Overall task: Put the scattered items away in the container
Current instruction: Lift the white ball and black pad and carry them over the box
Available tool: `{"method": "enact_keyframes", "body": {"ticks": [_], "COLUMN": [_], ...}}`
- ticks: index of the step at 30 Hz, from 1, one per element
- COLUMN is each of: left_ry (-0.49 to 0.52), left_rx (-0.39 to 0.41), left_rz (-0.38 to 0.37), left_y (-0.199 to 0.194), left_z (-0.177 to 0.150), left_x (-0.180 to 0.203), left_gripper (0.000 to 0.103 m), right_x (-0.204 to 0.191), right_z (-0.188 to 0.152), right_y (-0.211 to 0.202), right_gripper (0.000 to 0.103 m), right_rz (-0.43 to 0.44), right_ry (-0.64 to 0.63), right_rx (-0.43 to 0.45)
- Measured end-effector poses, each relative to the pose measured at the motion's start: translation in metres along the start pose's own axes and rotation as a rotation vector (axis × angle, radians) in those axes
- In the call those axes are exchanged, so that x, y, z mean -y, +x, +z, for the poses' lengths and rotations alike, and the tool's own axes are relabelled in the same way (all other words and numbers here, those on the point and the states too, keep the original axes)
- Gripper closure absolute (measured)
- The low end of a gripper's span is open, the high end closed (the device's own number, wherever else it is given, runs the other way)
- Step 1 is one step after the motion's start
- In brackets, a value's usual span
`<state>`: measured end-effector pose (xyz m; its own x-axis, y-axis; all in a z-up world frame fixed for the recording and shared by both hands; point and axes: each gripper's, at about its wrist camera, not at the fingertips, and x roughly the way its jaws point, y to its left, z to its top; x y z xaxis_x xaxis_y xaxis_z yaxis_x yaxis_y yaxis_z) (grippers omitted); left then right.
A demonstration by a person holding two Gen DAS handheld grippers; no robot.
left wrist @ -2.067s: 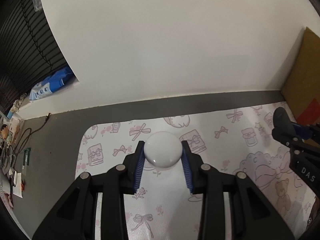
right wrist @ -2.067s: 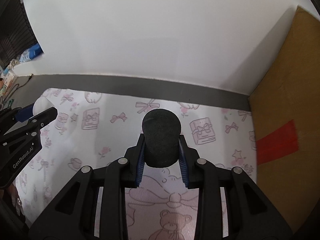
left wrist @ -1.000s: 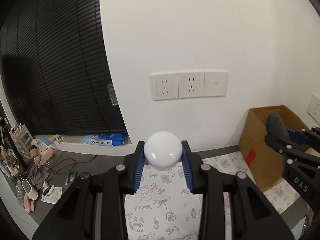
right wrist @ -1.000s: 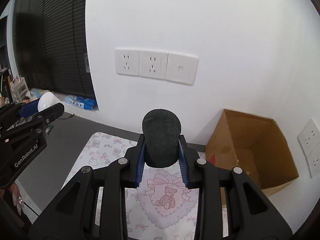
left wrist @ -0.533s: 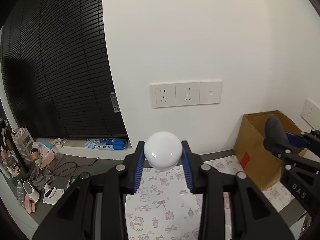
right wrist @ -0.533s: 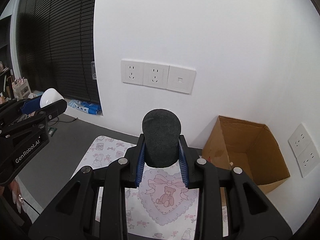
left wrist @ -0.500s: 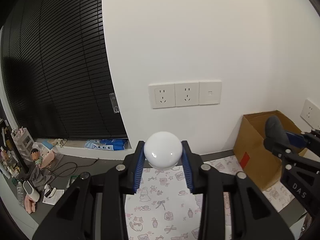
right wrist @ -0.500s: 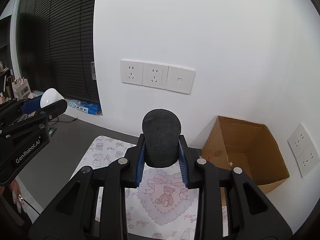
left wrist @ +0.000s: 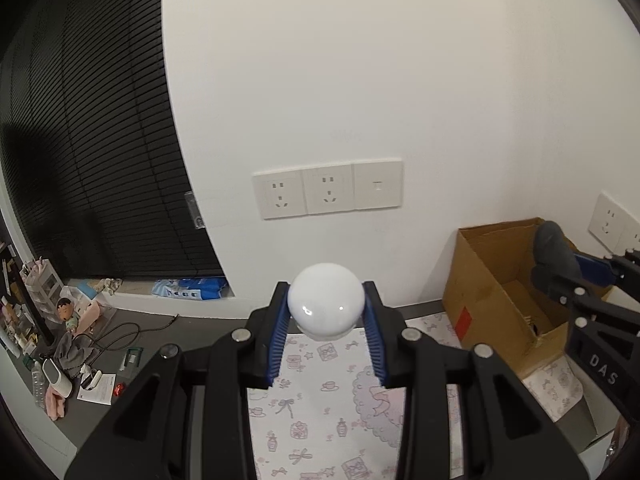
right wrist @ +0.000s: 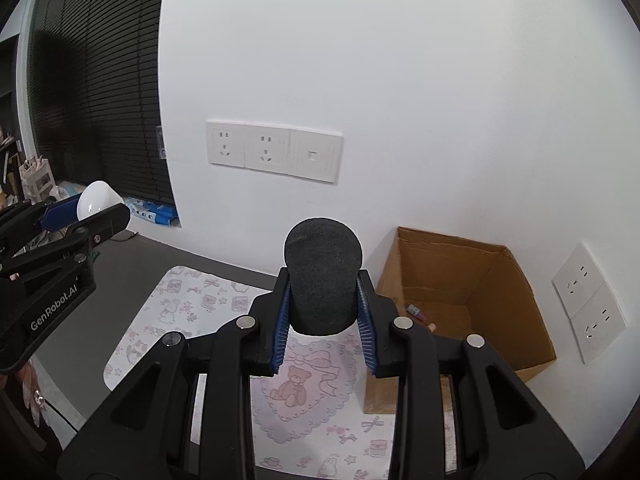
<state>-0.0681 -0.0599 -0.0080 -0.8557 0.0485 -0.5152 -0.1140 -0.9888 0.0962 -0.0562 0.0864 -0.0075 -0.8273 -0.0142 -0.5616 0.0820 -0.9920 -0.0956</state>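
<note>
Closest to us, our left gripper (left wrist: pixel 326 312) is clamped on a glossy white ball (left wrist: pixel 326 306), the blue ribbed pads (left wrist: pixel 280 328) pressing on both of its sides. Likewise our right gripper (right wrist: pixel 322 304) is clamped on a dark grey foam piece (right wrist: pixel 323 274) with a rounded top, which stands upright between the pads and rises above them. Both loads are held in the air above a pale patterned mat (right wrist: pixel 176 304) printed with pink bows, cups and a teddy bear inside a heart.

Taking the open cardboard box (right wrist: pixel 500 292) as our landmark: it stands at the mat's far right corner, touching or overlapping the mat's edge, with its mouth tipped toward us. Inside it, on the floor of the box, lie a few small items (right wrist: pixel 418 314), too small for us to name. From the left wrist view the foam piece appears in front of the box's opening, while the white ball is well to the left of the box.

Behind the box rises a white wall with a row of wall sockets (right wrist: pixel 274 150) up to the box's left. Farther left of the box hang black blinds (left wrist: pixel 88 140), with floor clutter (left wrist: pixel 64 344) beneath them.
</note>
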Motion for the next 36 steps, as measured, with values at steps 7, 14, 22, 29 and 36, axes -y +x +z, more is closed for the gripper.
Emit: {"method": "enact_keyframes", "body": {"ticks": [7, 14, 22, 29, 36], "left_ry": [0.015, 0.039, 0.071, 0.103, 0.137], "left_rx": [-0.008, -0.023, -0.039, -0.054, -0.082], "left_rz": [-0.022, -0.062, -0.124, -0.167, -0.203], "left_y": [0.008, 0.028, 0.049, 0.066, 0.091], "left_z": [0.008, 0.019, 0.028, 0.034, 0.038], "left_x": [0.051, 0.107, 0.172, 0.213, 0.242], "left_gripper": [0.068, 0.068, 0.068, 0.068, 0.068], "right_x": [0.052, 0.104, 0.166, 0.214, 0.246], "right_z": [-0.007, -0.014, -0.025, -0.031, -0.032], "right_y": [0.002, 0.002, 0.014, 0.023, 0.039], "right_gripper": [0.072, 0.072, 0.072, 0.072, 0.072], "right_rz": [-0.023, -0.063, -0.123, -0.171, -0.195], "right_ry": [0.018, 0.043, 0.077, 0.117, 0.146], "right_rx": [-0.007, -0.025, -0.054, -0.078, -0.102]}}
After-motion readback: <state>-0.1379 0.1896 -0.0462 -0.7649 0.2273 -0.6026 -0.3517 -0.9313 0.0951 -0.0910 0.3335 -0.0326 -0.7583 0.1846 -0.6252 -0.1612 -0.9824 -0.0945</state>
